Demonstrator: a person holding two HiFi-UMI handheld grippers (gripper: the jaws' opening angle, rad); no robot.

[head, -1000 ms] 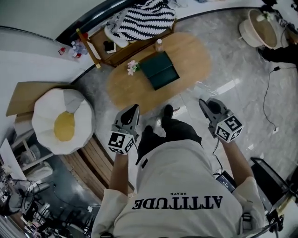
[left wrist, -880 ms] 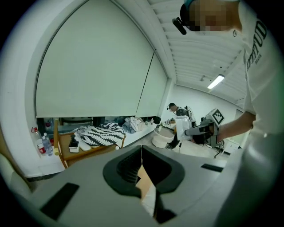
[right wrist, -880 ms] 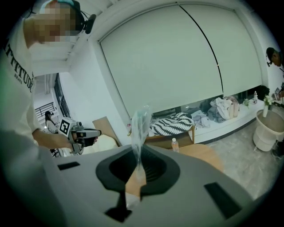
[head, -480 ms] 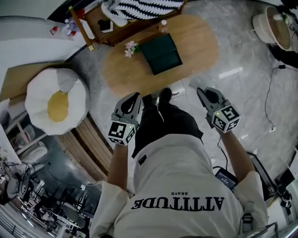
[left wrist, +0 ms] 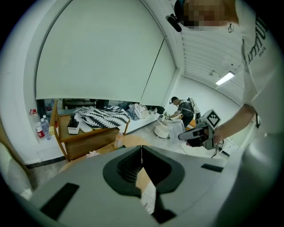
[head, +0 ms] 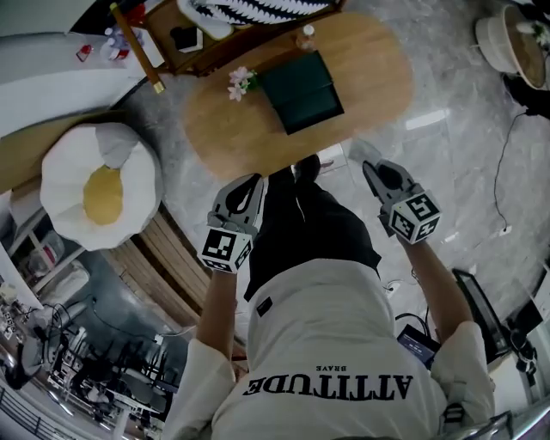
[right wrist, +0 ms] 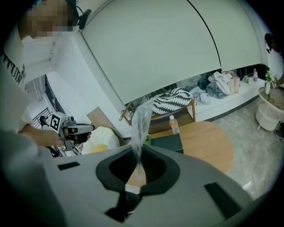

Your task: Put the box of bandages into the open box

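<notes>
A dark green box point(head: 302, 90) lies on the oval wooden table point(head: 378, 86) ahead of me; whether it stands open I cannot tell. It also shows in the right gripper view as the green box point(right wrist: 166, 142). I cannot make out a box of bandages in any view. My left gripper point(head: 249, 182) is held at waist height short of the table, its jaws closed on a thin line with nothing between them point(left wrist: 142, 153). My right gripper point(head: 371, 168) is shut on a clear plastic bag point(right wrist: 141, 124) that stands up from its jaws.
A small bunch of flowers point(head: 241, 82) and a bottle point(head: 305, 36) stand on the table beside the box. A fried-egg cushion point(head: 99, 193) lies at the left, a wooden shelf with a striped cloth point(head: 258, 7) behind the table, a round basket point(head: 503, 43) and cables point(head: 507, 172) at the right.
The person has stepped closer to the table, which now lies nearer my grippers. Both grippers keep their pose, and the right still holds the plastic.
</notes>
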